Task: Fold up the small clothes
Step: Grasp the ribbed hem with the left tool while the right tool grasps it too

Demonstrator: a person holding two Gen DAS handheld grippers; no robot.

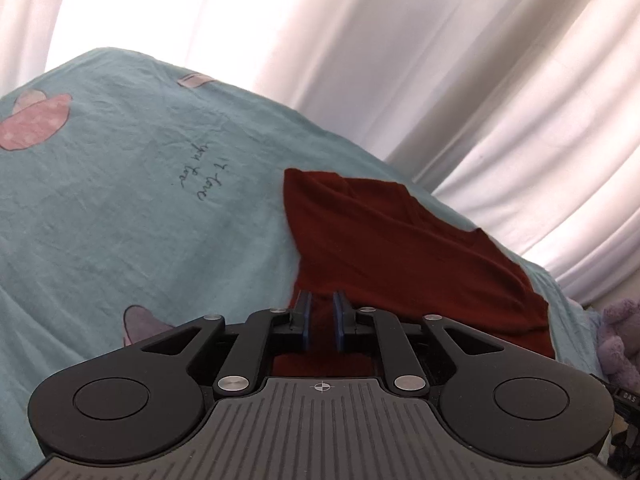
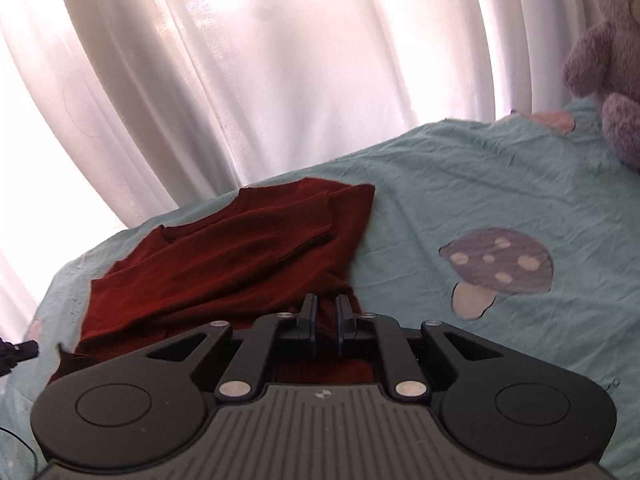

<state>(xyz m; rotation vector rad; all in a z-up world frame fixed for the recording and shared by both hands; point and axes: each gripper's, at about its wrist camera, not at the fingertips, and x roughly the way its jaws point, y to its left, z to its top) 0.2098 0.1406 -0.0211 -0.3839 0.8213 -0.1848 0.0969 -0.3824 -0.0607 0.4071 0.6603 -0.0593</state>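
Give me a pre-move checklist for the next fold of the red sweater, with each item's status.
1. Red sweater lies on the teal bedsheet: ok.
2. Sleeve folded across the body: ok.
3. Left gripper over the near hem, jaws slightly apart: ok.
4. Right gripper over the near hem, jaws slightly apart: ok.
5. Fabric actually pinched by either: cannot tell.
6. Purple plush toy away from the sweater: ok.

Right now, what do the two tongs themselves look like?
Both match. The left tongs and the right tongs have matte black linkage arms with silver pivot pins, blue pads on the inner finger faces, two round black housings, and a grey ribbed plate marked with a small crosshair. No sleeves show; a thin dark cable crosses the right view's lower left corner.
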